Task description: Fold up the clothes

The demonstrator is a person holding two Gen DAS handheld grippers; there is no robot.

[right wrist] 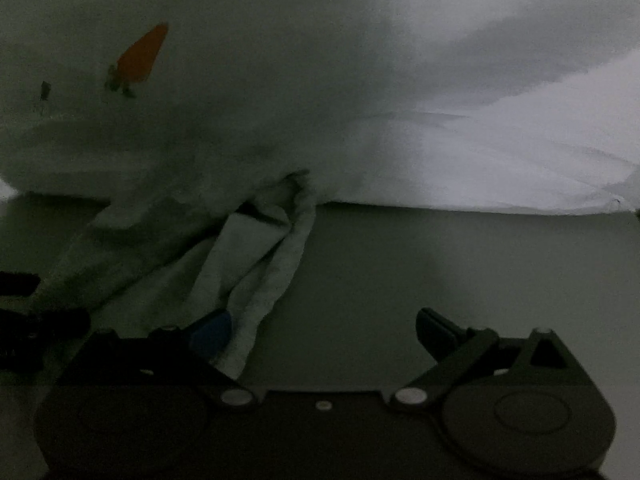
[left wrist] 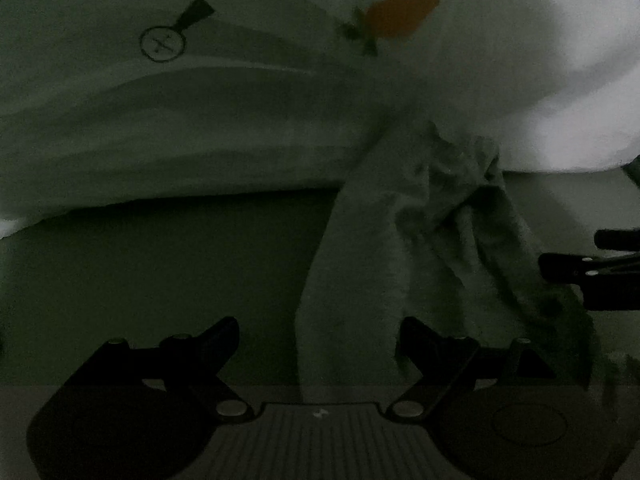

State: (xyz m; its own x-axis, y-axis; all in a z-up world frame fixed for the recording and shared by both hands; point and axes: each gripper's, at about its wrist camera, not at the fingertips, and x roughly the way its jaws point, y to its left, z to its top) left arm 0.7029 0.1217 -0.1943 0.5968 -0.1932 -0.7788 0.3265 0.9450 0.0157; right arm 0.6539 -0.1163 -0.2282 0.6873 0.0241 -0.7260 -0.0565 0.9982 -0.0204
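Pretty dark here: both the left hand-held gripper (left wrist: pixel 320 340) and right hand-held gripper (right wrist: pixel 324 332) are wide open, nothing gripped. The crumpled pale cloth garment (left wrist: pixel 420 232) lies on the surface (left wrist: pixel 180 272), just ahead between them.

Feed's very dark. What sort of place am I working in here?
Probably a bedroom, hedged: white bedding printed with a carrot hangs over a flat surface, and a crumpled grey garment lies there.

We see the left gripper (left wrist: pixel 320 340) as matte black: 2 angular fingers on linkage arms, round silver pivot screws, a ribbed grey centre plate and disc-shaped housings either side. The right gripper (right wrist: pixel 324 332) looks alike, though 1 finger (right wrist: pixel 212 334) carries a blue pad.
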